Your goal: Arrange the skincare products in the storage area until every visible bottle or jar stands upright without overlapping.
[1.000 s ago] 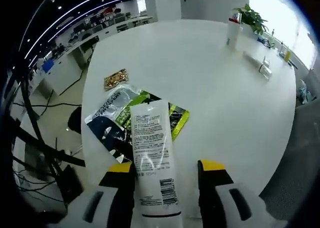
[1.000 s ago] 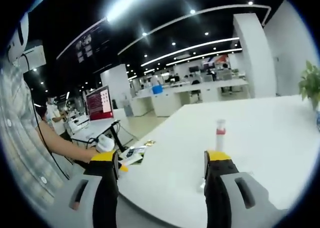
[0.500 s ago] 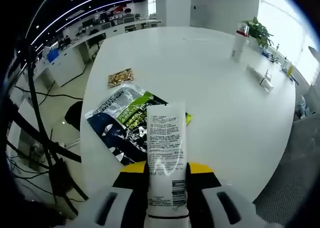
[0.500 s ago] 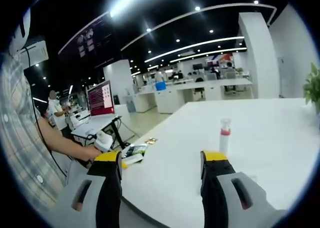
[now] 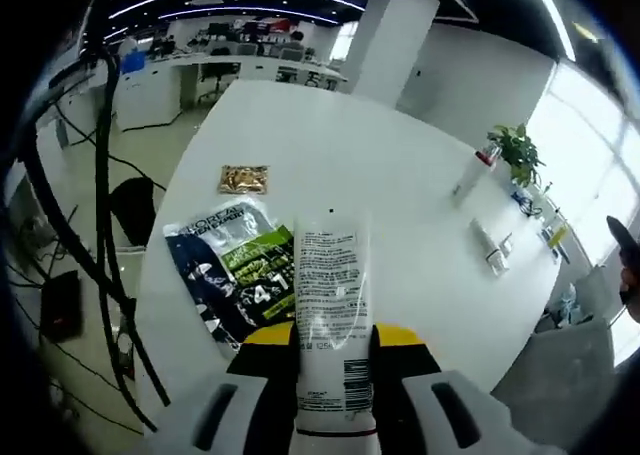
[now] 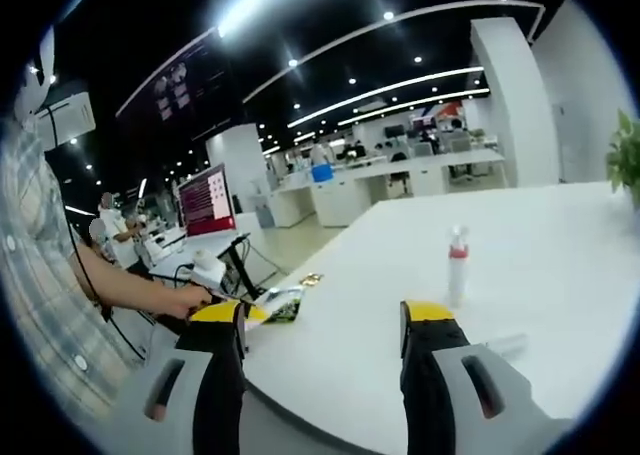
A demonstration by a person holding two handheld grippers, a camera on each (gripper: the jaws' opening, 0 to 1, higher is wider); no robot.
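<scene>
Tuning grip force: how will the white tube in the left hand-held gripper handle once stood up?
The white tube looks like soft plastic, so it probably dents under the left hand-held gripper. Tall and narrow, it may tip.

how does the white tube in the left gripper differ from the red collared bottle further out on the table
The white tube is clamped between the left gripper jaws; the red-collared bottle stands free on the white table. The tube is flat-sided with printed text and a barcode; the bottle looks round and plain. Both are white.

- The white tube's (image 5: 329, 315) lower end is hidden between the jaws.
- The tube covers part of the sachet (image 5: 231, 277).
- The small gold packet's (image 5: 243, 179) print is too small to read.
</scene>
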